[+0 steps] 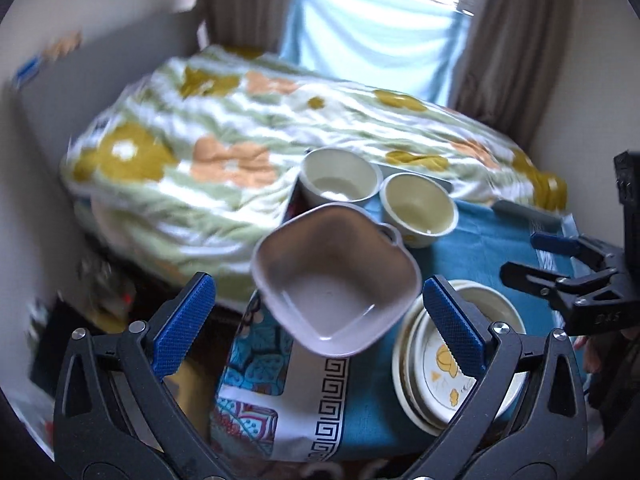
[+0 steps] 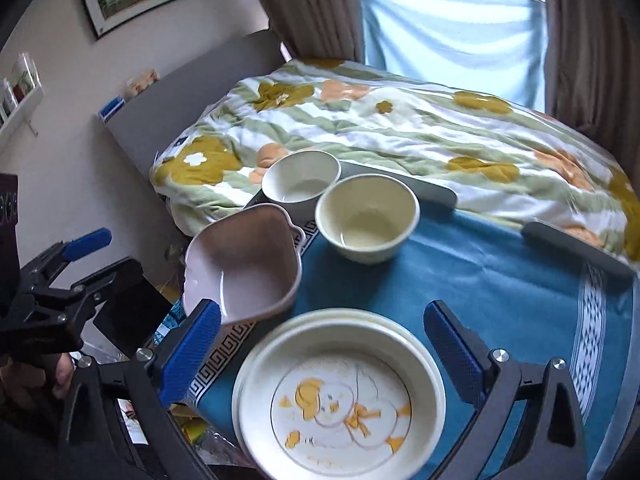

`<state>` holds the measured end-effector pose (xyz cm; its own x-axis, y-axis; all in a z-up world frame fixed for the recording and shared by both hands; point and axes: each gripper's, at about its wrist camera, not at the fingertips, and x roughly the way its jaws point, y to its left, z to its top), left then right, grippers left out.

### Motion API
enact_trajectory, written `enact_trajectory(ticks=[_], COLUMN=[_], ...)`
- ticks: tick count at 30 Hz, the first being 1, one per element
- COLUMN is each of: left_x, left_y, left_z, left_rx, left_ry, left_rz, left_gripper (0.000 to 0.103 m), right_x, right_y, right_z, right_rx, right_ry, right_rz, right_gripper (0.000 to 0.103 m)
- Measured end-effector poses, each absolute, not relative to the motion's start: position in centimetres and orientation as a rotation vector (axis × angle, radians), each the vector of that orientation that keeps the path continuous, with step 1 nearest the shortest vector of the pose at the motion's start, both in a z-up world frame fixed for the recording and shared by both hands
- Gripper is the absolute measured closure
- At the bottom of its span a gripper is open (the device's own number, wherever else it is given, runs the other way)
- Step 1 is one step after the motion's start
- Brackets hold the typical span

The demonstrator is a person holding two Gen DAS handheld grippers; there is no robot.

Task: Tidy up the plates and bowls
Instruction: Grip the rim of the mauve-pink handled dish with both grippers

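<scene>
Two round cream bowls sit at the far end of my blue patterned tablecloth (image 2: 500,276), and I place everything else from the nearer of them, the pale yellow-cream round bowl (image 2: 367,222). The whiter cream round bowl (image 2: 301,181) stands upright just behind and to the left of it, their rims close; I cannot tell if they touch. To the left of the yellow-cream bowl and nearer to me lies the squarish mauve-grey plastic bowl with small ear handles (image 2: 244,266). It is tilted, with its open mouth turned up and toward my left side, one corner pointing down toward me and an ear handle pointing back at the cream bowls; its long diagonal runs roughly from me toward them. It hangs over the left edge of the cloth, and I cannot tell what is bearing it. Nearer to me than the yellow-cream bowl, and well apart from it, is the stack of round cream plates with a yellow duck drawing (image 2: 340,396), lying flat. My left gripper (image 1: 318,320) is spread wide, the mauve bowl showing between its blue pads (image 1: 184,320) without either pad touching it. My right gripper (image 2: 320,354) is also spread wide, above the plate stack, gripping nothing. Beyond the bowls lies a floral quilt in green, mustard and peach (image 2: 400,132).
</scene>
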<state>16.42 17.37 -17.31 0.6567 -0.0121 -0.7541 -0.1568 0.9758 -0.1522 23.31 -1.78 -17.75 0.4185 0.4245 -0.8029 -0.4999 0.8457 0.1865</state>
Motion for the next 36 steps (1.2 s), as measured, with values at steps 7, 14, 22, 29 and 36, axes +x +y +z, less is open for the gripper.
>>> enact_trajectory(ticks=[7,14,22,29,36], left_x=[17.6,19.7,21.5,21.7,21.5], left_y=[19.7,19.5,20.0,19.8,19.2], left_z=[-21.8,-26.3,-29.6,-29.6,-26.3], left_rx=[-0.403,-0.485,-0.544,-0.518,-0.453], left_ry=[0.934,1.024,1.078,1.075,1.051], left_rz=[0.159,0.238,0.317,0.348,0.326], left_gripper=[0.0,0.026,0.078,0.091,0.091], right_x=[27.2,30.3,32.3,32.6,31.5], right_y=[2.7,5.2,6.9,6.5,5.7], right_z=[-22.4,-26.5,-28.3,-28.9,-26.7], right_rx=[-0.147,-0.179,-0.192,-0.18,-0.144], right_ry=[1.132,1.229,1.246,1.249,1.205], right_rz=[0.716,0.849,0.927,0.904,0.878], right_gripper=[0.002,0.032,0.073,0.09,0.09])
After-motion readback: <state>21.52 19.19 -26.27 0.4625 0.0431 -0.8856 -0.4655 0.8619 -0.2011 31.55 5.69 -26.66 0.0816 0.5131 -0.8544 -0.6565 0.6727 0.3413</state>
